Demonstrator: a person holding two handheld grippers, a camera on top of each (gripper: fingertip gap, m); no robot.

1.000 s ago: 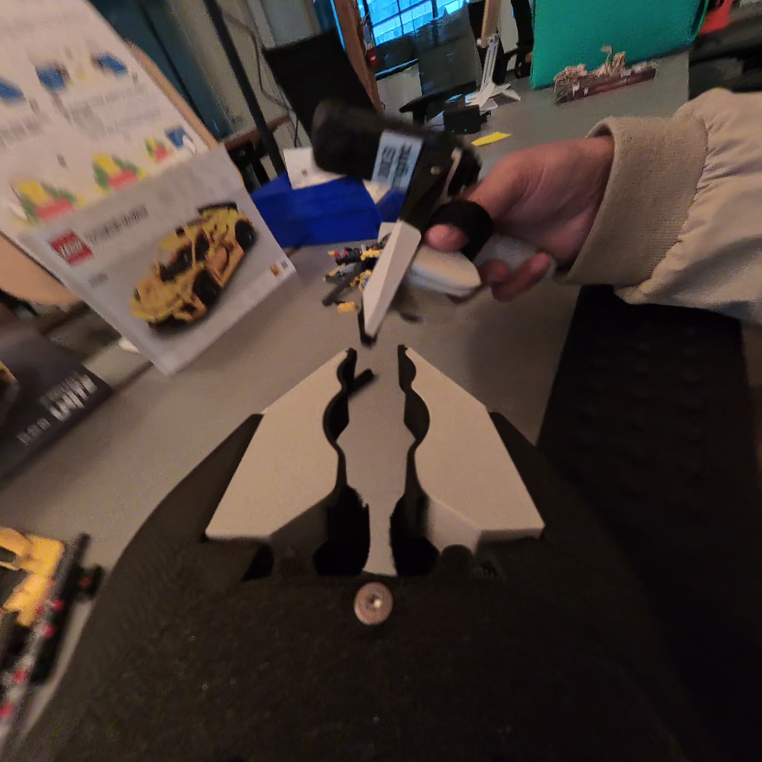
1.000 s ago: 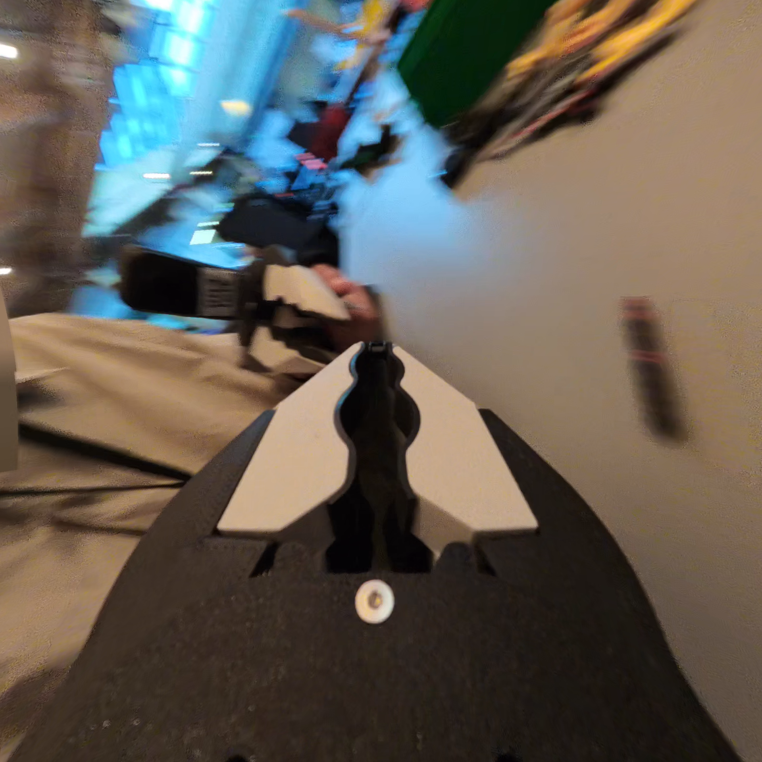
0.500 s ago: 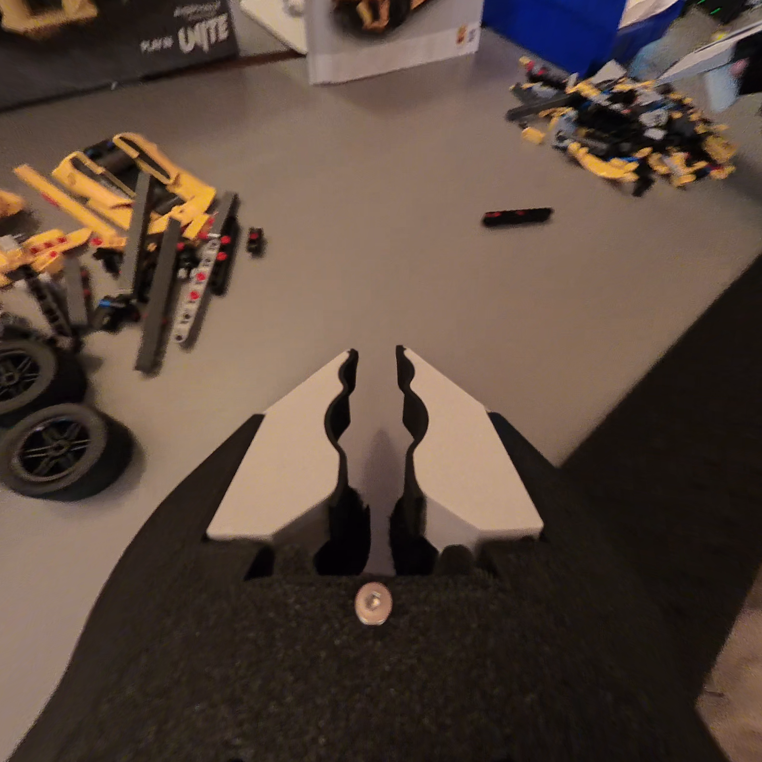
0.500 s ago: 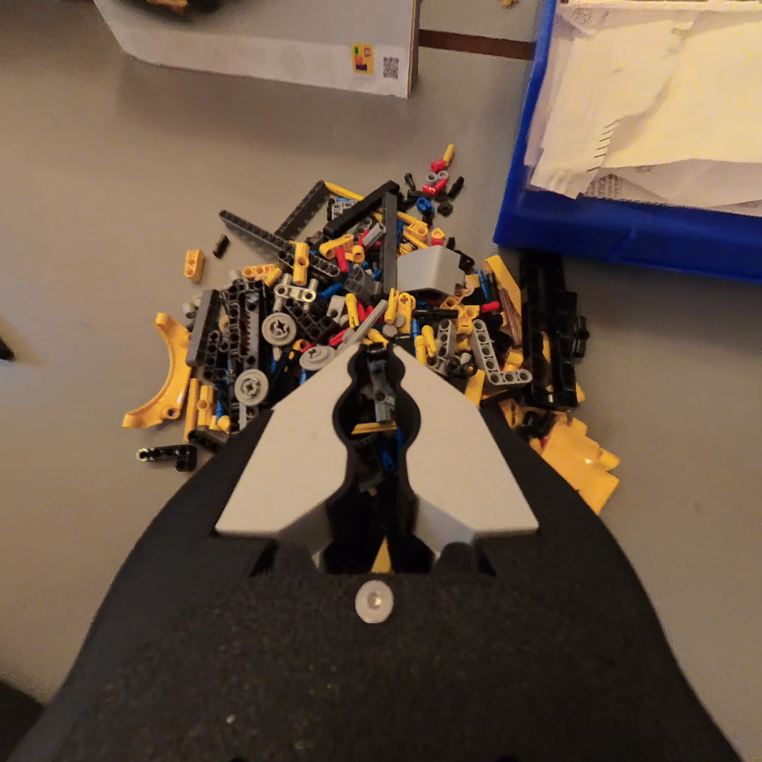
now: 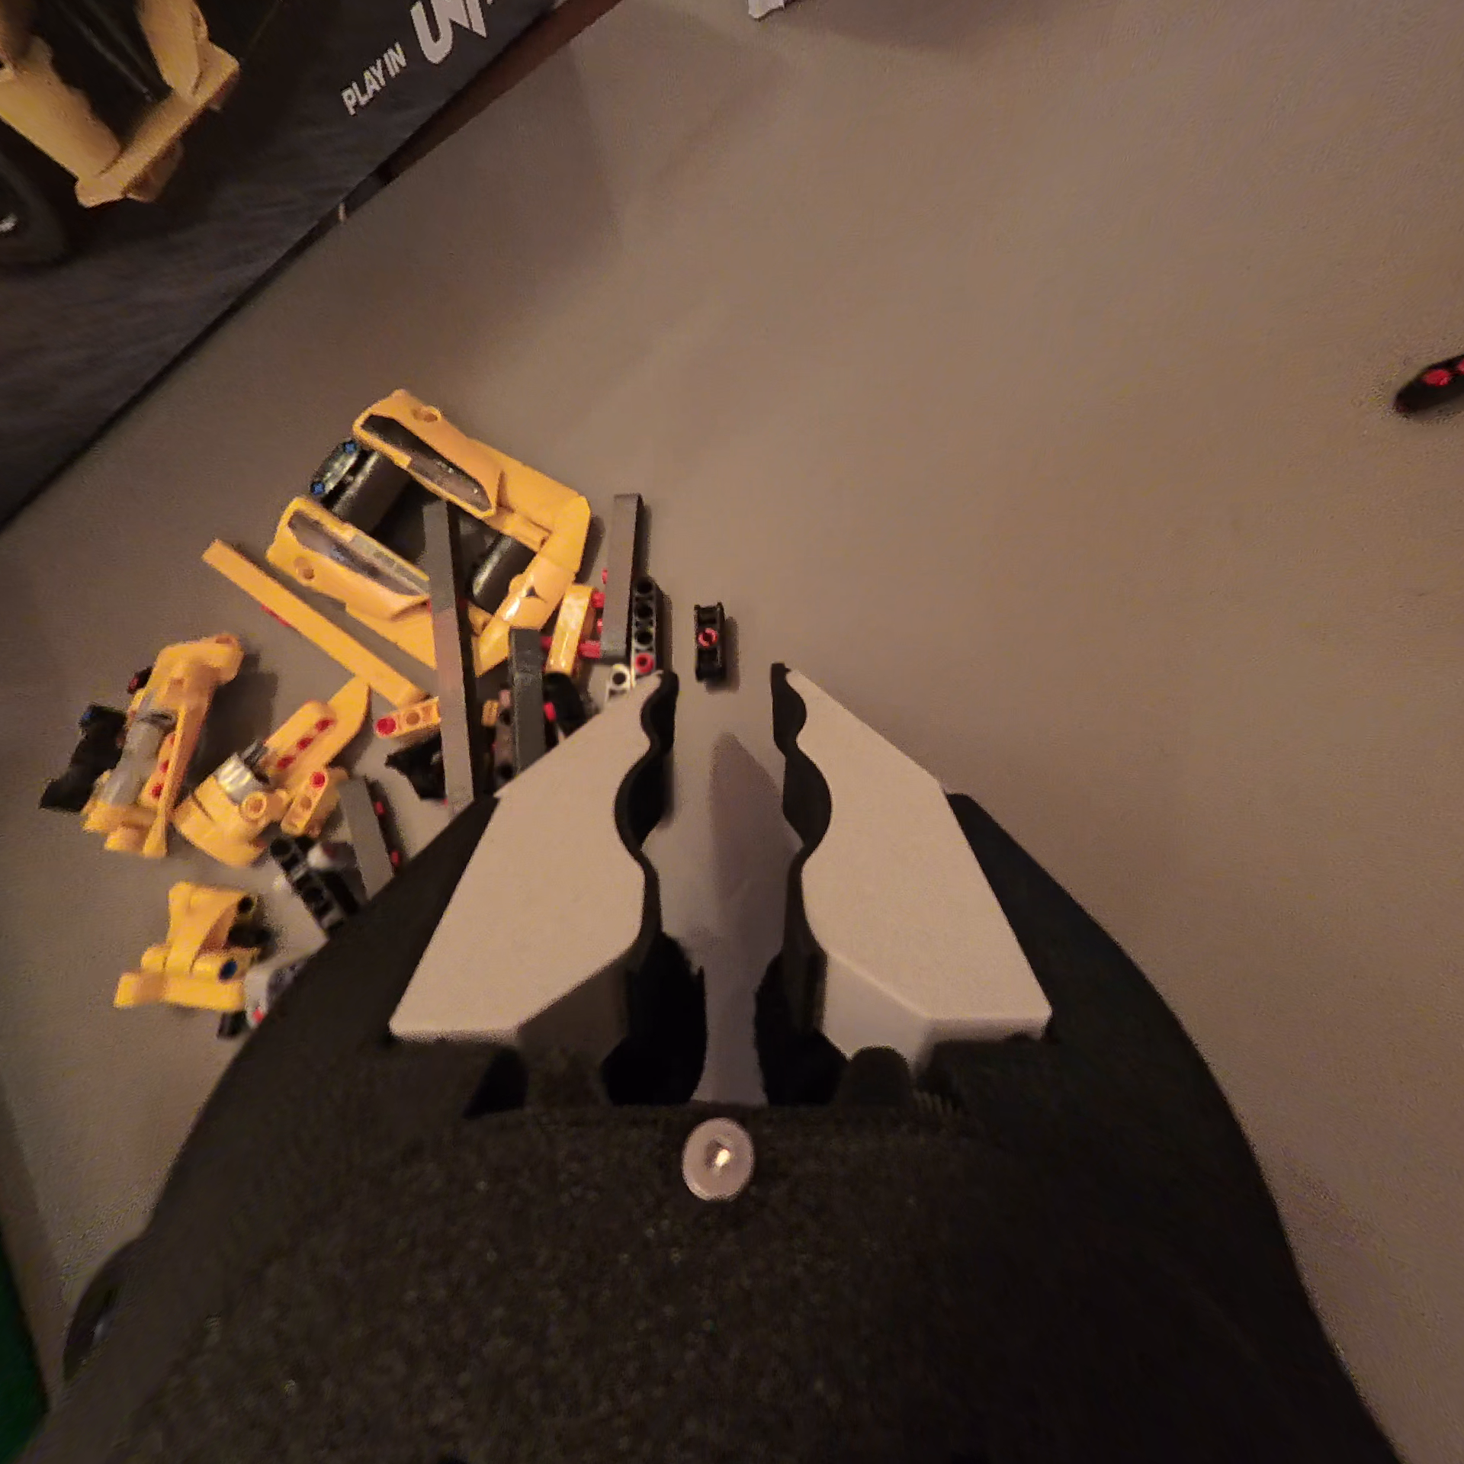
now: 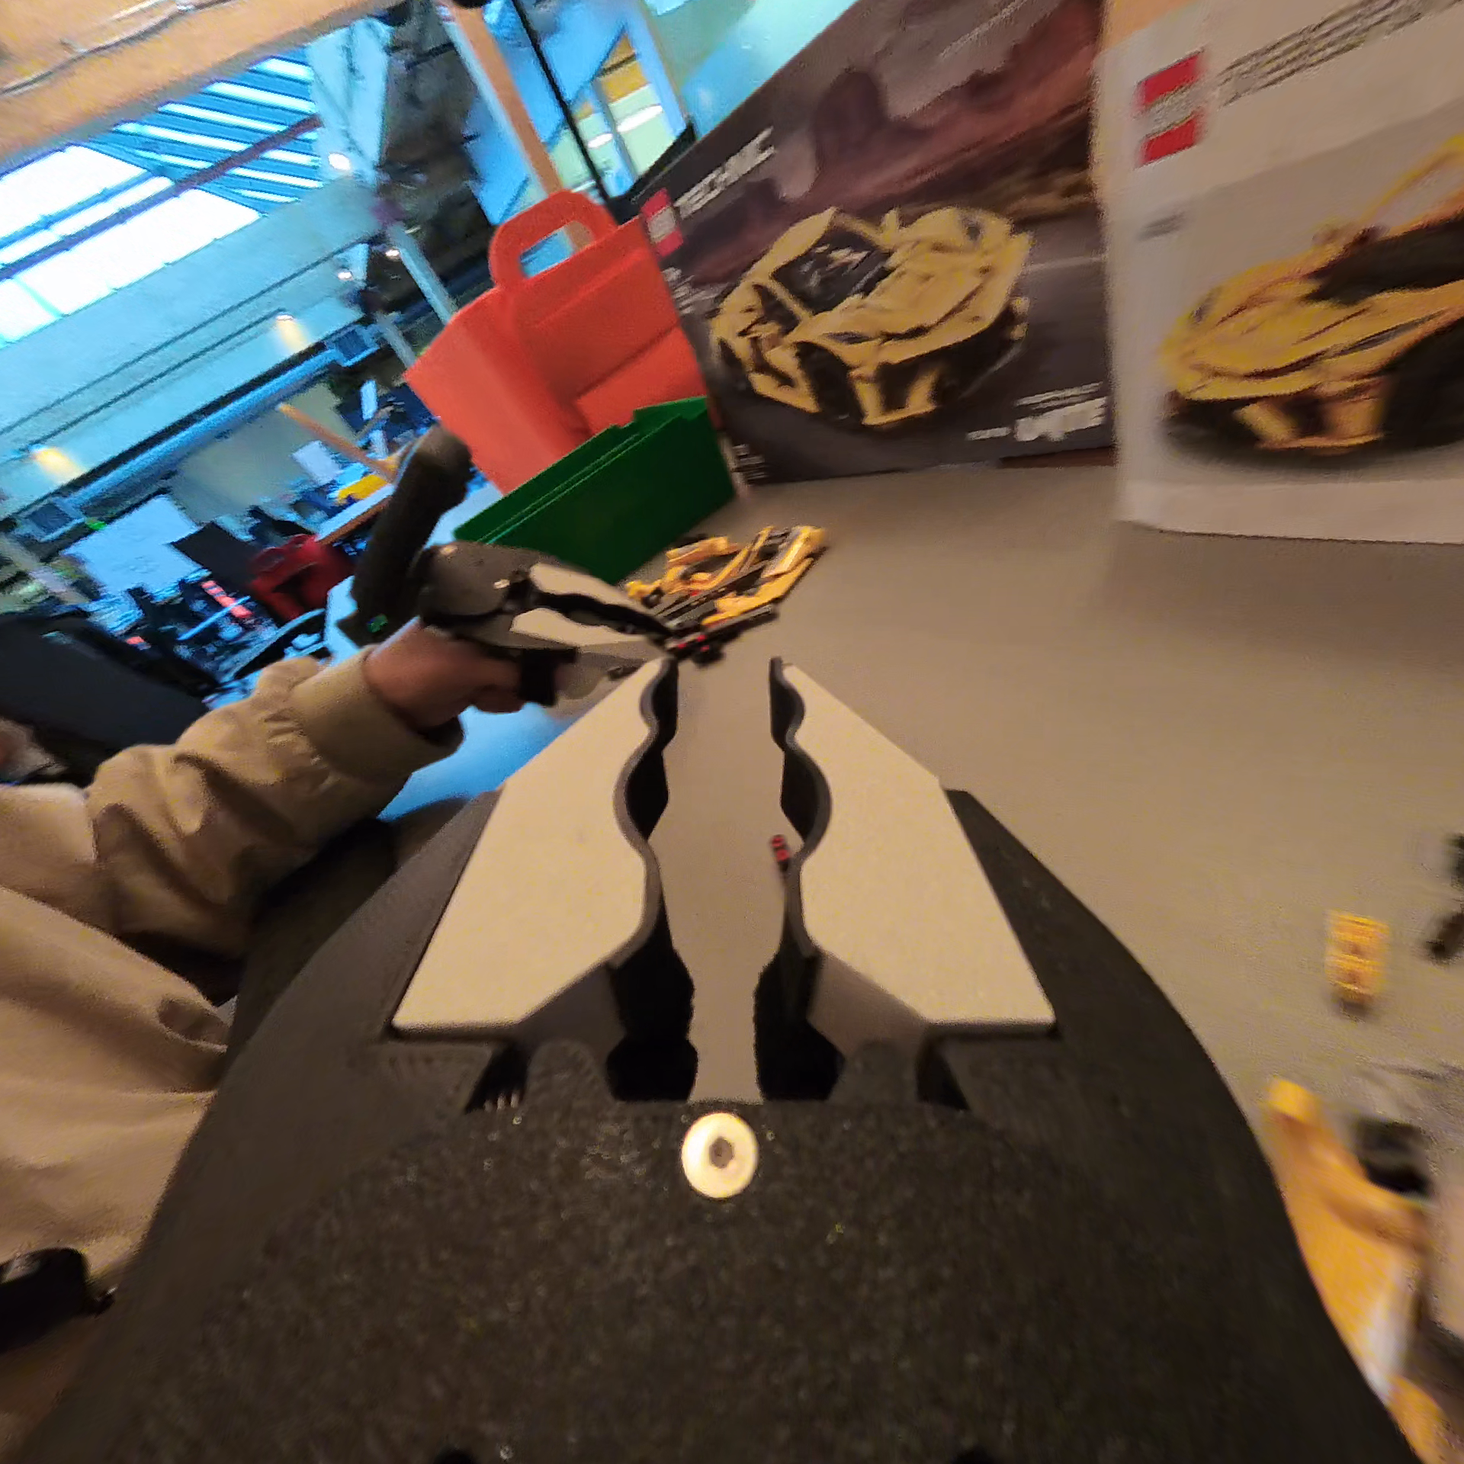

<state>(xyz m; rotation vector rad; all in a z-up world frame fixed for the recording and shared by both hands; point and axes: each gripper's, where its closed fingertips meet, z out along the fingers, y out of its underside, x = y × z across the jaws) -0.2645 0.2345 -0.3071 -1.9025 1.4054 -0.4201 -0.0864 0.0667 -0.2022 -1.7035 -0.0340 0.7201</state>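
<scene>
Grey counter (image 5: 990,396) fills the left wrist view, with a dark printed box (image 5: 158,198) lying at 11 o'clock. Over it the left gripper (image 5: 722,681) hangs with its fingers (image 5: 554,855) spread and nothing between them. Just past the tips, at 12 o'clock, lies a small black brick piece with a red pin (image 5: 711,640). At 10 o'clock from the tips sits a heap of yellow and dark grey brick parts (image 5: 444,570), its near edge hidden under the left finger. A black beam with red pins (image 5: 1430,388) lies well apart at 2 o'clock.

From the right wrist view, the right gripper (image 6: 721,673) also has its fingers (image 6: 895,895) spread and empty above the counter (image 6: 1109,713). At 11 o'clock a hand (image 6: 432,673) holds the left gripper (image 6: 673,634) low by the yellow parts (image 6: 729,578). Behind stand a green bin (image 6: 618,499), an orange bag-shaped container (image 6: 554,341), a car-picture box (image 6: 887,301) and a white booklet (image 6: 1283,277). Loose yellow pieces (image 6: 1355,958) blur at 3 o'clock.
</scene>
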